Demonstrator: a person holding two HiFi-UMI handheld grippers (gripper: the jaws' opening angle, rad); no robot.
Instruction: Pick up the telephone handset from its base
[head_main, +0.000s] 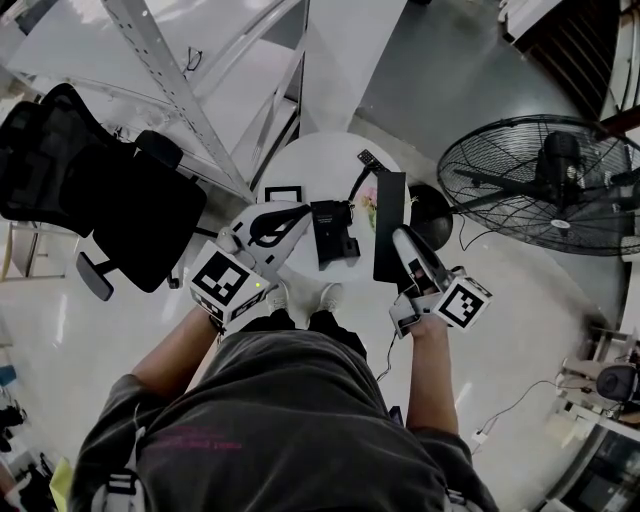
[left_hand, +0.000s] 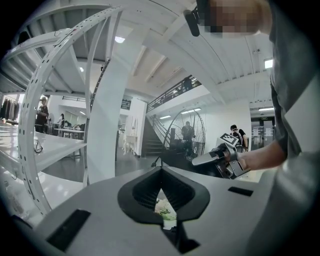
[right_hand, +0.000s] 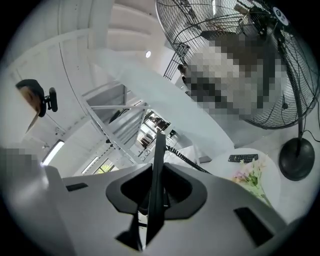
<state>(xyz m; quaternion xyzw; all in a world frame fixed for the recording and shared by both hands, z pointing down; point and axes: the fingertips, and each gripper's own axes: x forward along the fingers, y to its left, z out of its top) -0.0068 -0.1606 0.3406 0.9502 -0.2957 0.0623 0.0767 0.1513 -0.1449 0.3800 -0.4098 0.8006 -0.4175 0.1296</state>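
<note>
- Closest to the camera is the person's dark grey t-shirt (head_main: 290, 420), with both bare forearms reaching forward, one gripper in each hand.
- The left gripper (head_main: 295, 215) is basically idle. Its jaws sit a little apart with nothing in them, and through the gap you just get a peek of the flowers (left_hand: 165, 207) on the table.
- The right gripper (right_hand: 154, 185) is the one doing the work. It's clamped on the telephone handset (right_hand: 157, 165), which shows up edge-on as a thin dark slab pinched between the two pads.
- From the head view the handset is off its cradle. It's held just to the right of the telephone base (head_main: 335, 235), not touching it, long side running away from the person.
- The coiled cord (right_hand: 182, 157) trails from the handset's far end back toward the table.
- The base sits near the front edge of the round white table (head_main: 320, 160). A small black frame (head_main: 282, 193) is behind it on the left, and a remote (right_hand: 243, 158) lies further back on the right.
- Off to the left there's a black office chair (head_main: 100, 190).
- On the right is a big floor fan (head_main: 545, 185), with its round foot (right_hand: 297, 160) on the floor right beside the table.
</note>
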